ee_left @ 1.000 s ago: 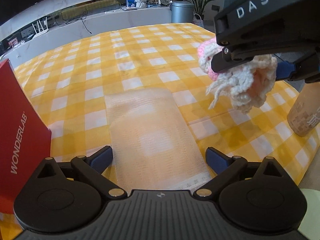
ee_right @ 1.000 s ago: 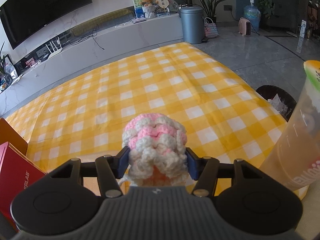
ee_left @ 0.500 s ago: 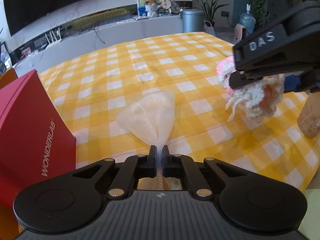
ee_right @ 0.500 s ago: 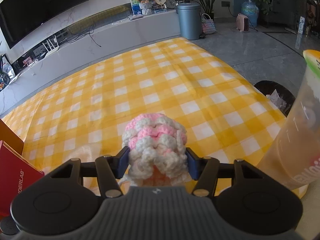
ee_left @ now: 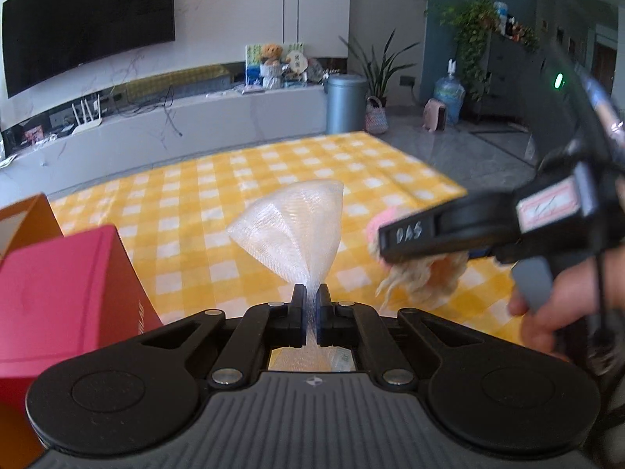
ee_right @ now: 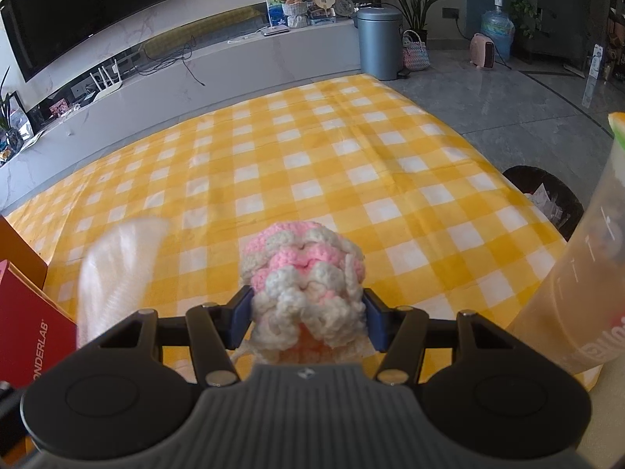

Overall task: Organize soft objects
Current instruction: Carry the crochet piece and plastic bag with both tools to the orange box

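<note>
Left gripper (ee_left: 311,305): jaws pinched tight on the gathered end of a sheer white mesh pouch (ee_left: 291,226), which fans out above the yellow-and-white checked tablecloth (ee_left: 203,211), clear of it. Right gripper (ee_right: 308,312): blue pads clamped on either side of a pink-and-cream crocheted yarn piece (ee_right: 302,273), held over the same cloth. Red cardboard box (ee_left: 58,293) at the left edge; translucent orange plastic cup (ee_right: 578,297) at the right.

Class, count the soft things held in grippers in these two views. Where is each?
2. A white mesh pouch is pinched in the left gripper; a pink-and-white crocheted piece sits clamped in the right gripper. Others may lie out of view.
</note>
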Tool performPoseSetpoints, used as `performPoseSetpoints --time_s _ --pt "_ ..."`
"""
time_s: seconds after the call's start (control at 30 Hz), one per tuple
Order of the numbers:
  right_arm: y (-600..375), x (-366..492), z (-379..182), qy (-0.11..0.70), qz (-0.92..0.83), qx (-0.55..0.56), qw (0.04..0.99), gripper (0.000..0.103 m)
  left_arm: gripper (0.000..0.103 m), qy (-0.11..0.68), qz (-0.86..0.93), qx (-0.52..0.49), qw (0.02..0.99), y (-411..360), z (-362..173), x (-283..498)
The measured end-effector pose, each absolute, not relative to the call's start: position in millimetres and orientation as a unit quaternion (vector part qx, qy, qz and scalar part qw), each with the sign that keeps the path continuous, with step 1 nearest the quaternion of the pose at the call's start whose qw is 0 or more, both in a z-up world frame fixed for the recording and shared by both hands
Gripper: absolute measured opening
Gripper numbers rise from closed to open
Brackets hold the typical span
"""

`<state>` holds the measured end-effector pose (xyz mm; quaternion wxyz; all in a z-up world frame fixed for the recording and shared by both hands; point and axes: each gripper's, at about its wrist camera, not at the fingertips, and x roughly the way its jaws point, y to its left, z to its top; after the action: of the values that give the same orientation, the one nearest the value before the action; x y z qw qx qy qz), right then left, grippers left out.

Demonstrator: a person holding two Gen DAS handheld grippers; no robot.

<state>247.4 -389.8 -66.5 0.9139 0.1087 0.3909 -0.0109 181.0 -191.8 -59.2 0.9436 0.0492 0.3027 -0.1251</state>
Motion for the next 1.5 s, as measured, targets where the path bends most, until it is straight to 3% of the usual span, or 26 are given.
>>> performPoseSetpoints --time_s 0.53,0.97,1.27,1.5 --pt "-378.2 230.6 -57.4 0.366 0.088 0.187 0.908 0.053 0.004 0.261 -0.111 0.011 0.959 -125.3 2.2 161.5" --pt "-289.6 203.8 -6.5 0.309 0.245 0.183 0.901 0.053 0.004 0.268 -0.008 0.005 0.963 -25.0 32.7 134.6" --pt "-206.5 179.0 26.9 0.284 0.307 0.177 0.891 0.053 0.004 0.257 0.058 0.000 0.965 44.4 27.2 113.3" --pt "-143.5 192.0 26.6 0.314 0.283 0.120 0.898 0.053 0.004 0.315 0.052 -0.051 0.946 94.4 1.7 124.2"
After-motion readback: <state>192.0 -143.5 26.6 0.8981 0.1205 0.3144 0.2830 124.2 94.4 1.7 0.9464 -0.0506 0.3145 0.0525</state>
